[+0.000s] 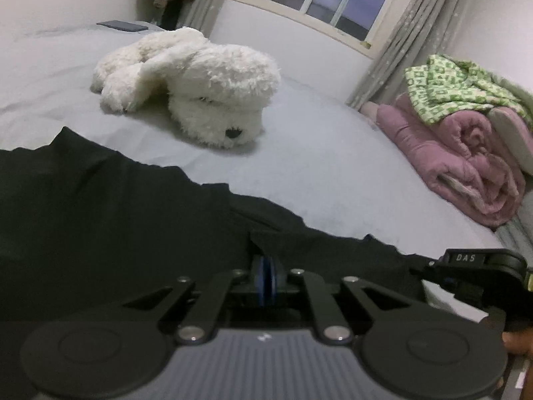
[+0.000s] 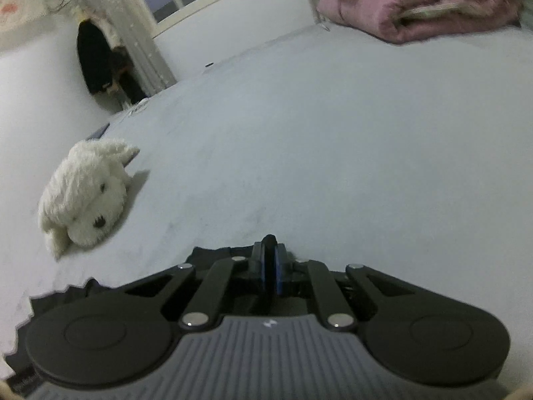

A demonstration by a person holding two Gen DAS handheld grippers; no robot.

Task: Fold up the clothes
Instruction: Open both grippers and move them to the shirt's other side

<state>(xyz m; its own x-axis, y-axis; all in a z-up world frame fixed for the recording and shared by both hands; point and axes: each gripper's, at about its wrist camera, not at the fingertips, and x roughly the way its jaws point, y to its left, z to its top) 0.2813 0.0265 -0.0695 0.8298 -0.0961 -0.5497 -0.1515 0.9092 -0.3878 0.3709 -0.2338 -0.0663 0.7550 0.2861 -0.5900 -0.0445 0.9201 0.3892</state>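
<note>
Both grippers pinch a black garment [image 1: 100, 220] on the bed [image 1: 316, 166].
Left gripper [image 1: 265, 266] and right gripper [image 2: 270, 250]: jaws closed on cloth.

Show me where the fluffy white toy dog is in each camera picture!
Left wrist view: the white toy dog lies upper centre-left on the bed, beyond the black garment.
Right wrist view: the toy dog lies at the left edge, mid-height, nose toward the camera.
Shared landmark: the pink rolled quilt, at the right in both.
</note>
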